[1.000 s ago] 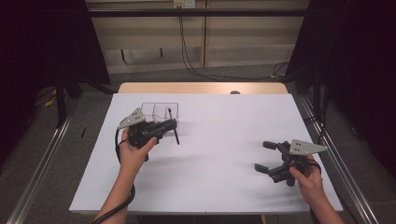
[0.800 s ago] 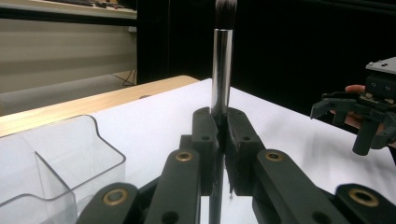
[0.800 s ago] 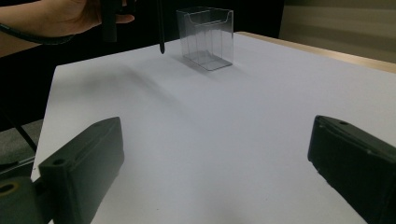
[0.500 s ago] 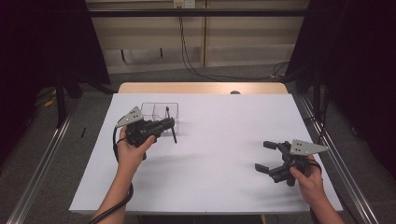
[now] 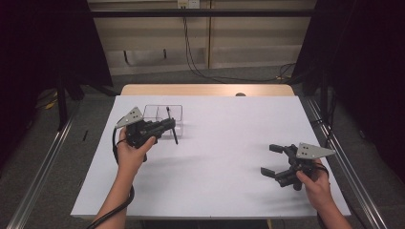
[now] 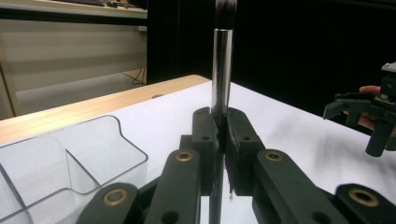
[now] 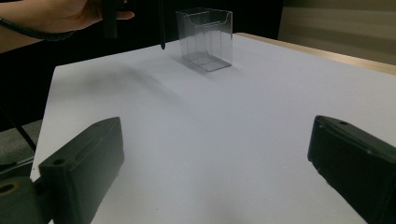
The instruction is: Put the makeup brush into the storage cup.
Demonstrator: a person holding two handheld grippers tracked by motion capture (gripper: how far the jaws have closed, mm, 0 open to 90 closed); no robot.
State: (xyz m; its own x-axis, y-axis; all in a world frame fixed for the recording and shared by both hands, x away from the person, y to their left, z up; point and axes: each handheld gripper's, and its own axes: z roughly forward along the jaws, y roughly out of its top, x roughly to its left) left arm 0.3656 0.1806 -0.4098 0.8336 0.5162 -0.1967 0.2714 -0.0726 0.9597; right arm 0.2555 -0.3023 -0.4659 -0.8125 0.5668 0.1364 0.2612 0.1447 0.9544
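Chrome-sleeved bristled brush [image 6: 221,70] stands clamped in left claw [image 6: 223,135] beside clear box [image 5: 163,116].

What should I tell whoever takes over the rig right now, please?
Left gripper: shut on the slim makeup brush with silver ferrule and dark bristles, held upright off the white table.
Right gripper: open, holding nothing, near the table's right edge.
Clear plastic compartment box: at the far left of the table, beside the brush, its visible compartments look bare.
Done: brush grasped and lifted.
Left: probably set the brush into the box, then release.
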